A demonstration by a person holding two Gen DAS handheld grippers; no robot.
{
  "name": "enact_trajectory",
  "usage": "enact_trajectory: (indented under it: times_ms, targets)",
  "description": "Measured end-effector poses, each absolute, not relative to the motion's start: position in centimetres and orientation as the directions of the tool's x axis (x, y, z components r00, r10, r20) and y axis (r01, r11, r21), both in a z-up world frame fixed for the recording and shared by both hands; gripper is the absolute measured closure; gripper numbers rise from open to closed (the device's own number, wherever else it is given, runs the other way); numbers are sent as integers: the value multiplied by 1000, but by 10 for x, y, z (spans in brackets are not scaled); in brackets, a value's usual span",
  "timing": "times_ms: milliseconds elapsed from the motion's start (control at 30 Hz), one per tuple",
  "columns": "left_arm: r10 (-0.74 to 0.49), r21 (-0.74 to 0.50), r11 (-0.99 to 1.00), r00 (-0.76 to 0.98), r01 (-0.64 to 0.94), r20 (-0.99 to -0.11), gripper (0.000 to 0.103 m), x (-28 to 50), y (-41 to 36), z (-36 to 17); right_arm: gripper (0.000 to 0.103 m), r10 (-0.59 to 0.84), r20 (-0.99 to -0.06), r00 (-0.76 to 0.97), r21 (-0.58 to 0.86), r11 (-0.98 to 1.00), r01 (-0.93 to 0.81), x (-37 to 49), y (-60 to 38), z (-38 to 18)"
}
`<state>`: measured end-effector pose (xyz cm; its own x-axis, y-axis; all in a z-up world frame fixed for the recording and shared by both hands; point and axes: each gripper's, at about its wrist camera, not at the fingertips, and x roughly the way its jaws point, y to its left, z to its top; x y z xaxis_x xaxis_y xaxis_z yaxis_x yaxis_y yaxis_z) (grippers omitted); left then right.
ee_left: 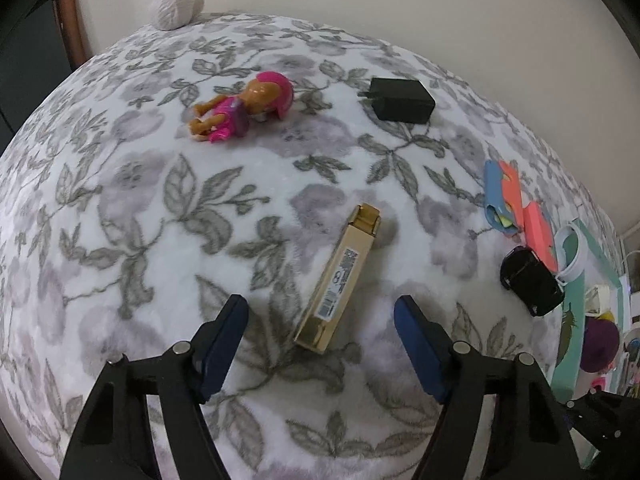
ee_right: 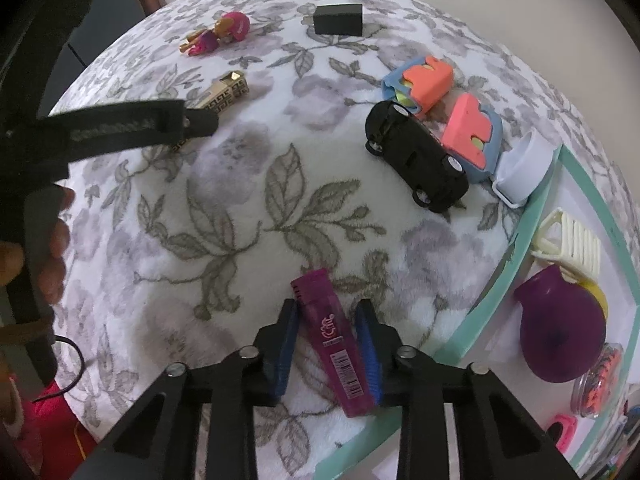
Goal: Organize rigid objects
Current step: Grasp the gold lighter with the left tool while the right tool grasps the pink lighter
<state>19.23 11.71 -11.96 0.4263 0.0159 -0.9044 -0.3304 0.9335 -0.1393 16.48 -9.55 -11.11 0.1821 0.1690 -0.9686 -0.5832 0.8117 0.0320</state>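
My left gripper (ee_left: 320, 312) is open above the floral cloth, with a gold box (ee_left: 340, 278) lying between and just ahead of its blue fingers (ee_left: 224, 336). My right gripper (ee_right: 328, 320) is shut on a magenta lighter (ee_right: 330, 340) and holds it just above the cloth. A pink doll (ee_left: 240, 108), a black adapter (ee_left: 400, 100) and a black toy car (ee_right: 416, 156) lie on the cloth. The left gripper's arm (ee_right: 120, 128) covers part of the gold box (ee_right: 224, 92) in the right wrist view.
A teal-rimmed tray (ee_right: 516, 236) at the right holds a purple pot (ee_right: 560, 332), a cream clip (ee_right: 572, 244) and small items. Orange and blue toy pieces (ee_right: 472, 136) and a white ring (ee_right: 524, 168) lie beside the car. A white yarn ball (ee_left: 176, 6) sits at the far edge.
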Motion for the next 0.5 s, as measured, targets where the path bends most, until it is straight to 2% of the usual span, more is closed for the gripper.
enact_trajectory:
  times_ms: [167,267,333,500]
  targets:
    - [55,-97,942,433,-322,-900,29,197,111,-122,76,178,-968,178,48,825,-563,171,-99,-111]
    - [112,-28,951,428,-308,-897,41,200,104,-124,77,174,-968,182,44,828,-559,175,-99,-112]
    - [105,-30,956,434,-292,-895,54,199,102,-123,78,178,-967,181,50,832,-552,177,-100,-112]
    - [95,-22,965,430,-260,-898,77,196,97,-121,80,200,-962,186,73,845,-530,184,-100,-110]
